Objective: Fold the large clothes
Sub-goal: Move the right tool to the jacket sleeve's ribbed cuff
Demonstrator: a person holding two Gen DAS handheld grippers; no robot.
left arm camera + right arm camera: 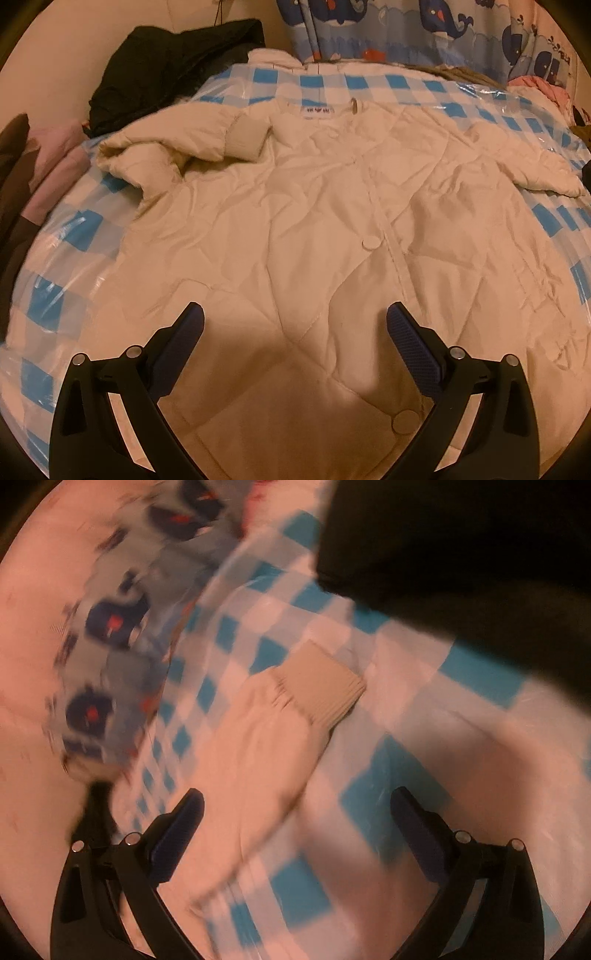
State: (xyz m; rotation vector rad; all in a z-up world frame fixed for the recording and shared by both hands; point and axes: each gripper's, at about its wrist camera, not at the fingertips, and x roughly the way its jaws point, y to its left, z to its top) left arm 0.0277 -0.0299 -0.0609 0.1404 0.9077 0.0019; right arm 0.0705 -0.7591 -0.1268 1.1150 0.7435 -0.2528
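Note:
A cream quilted coat (332, 206) lies spread front-up on a blue-and-white checked cover (81, 229), collar at the far end. Its left sleeve is folded in, the ribbed cuff (245, 138) resting near the collar. My left gripper (295, 321) hovers open over the lower front of the coat, nothing between its fingers. In the blurred right wrist view, the other sleeve (266, 760) stretches over the checked cover (476, 672) with its ribbed cuff (321, 683) far ahead. My right gripper (297, 805) is open above this sleeve, holding nothing.
A black garment (173, 70) lies piled at the far left, with pink and brown clothes (48, 166) beside it. A whale-print curtain (424, 29) hangs behind. More clothes (543, 86) sit at the far right. A dark mass (461, 546) fills the upper right of the right wrist view.

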